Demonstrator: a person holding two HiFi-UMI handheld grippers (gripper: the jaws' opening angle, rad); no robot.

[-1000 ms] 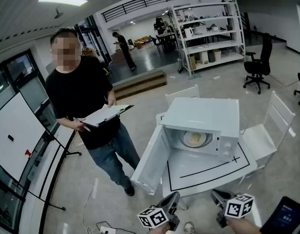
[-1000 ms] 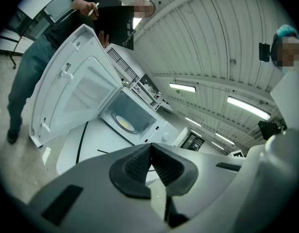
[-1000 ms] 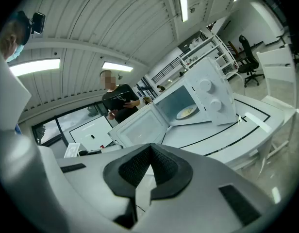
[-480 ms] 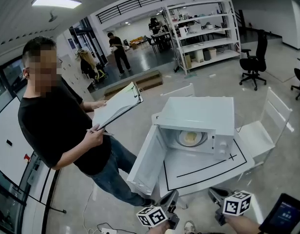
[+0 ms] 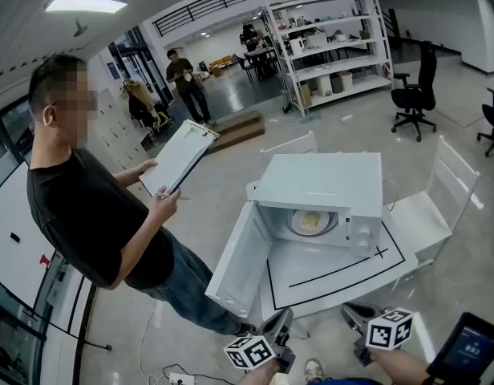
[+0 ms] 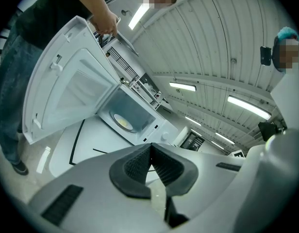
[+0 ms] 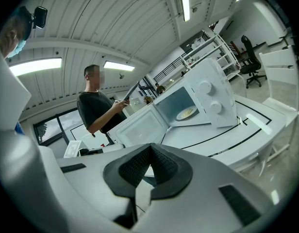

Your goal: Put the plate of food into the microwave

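Since a second ago the bystander [image 5: 87, 215] has stepped closer on the left and raised the clipboard [image 5: 179, 156] up towards chest height, and my head view has drifted a little. My two tools have barely shifted and sit where they were, at the bottom edge.

My left gripper [image 6: 150, 152] is closed. Its ribbed black pads [image 6: 135, 164] meet along one seam and nothing lies between them. My right gripper [image 7: 150, 150] is the same, with the pads pressed together on nothing. Neither tool touches anything.

In the head view both grippers hang low in front of the near edge of the white table [image 5: 343, 283], side by side and apart from each other. Their tips point up towards the microwave [image 5: 327, 179] and stay well short of it. Only a sliver of my right hand [image 5: 391, 366] shows behind its marker cube [image 5: 389, 330]. My left hand is almost entirely out of frame.

The plate of food [image 5: 311, 222] sits inside the microwave's cavity, on the round tray there. The microwave door [image 5: 240, 259] is swung wide open to the left, hanging out past the table's edge. The microwave stands inside a black outline marked on the tabletop. A white chair [image 5: 435, 203] stands just right of the table, and a dark phone-like screen [image 5: 470, 350] shows at the lower right corner.
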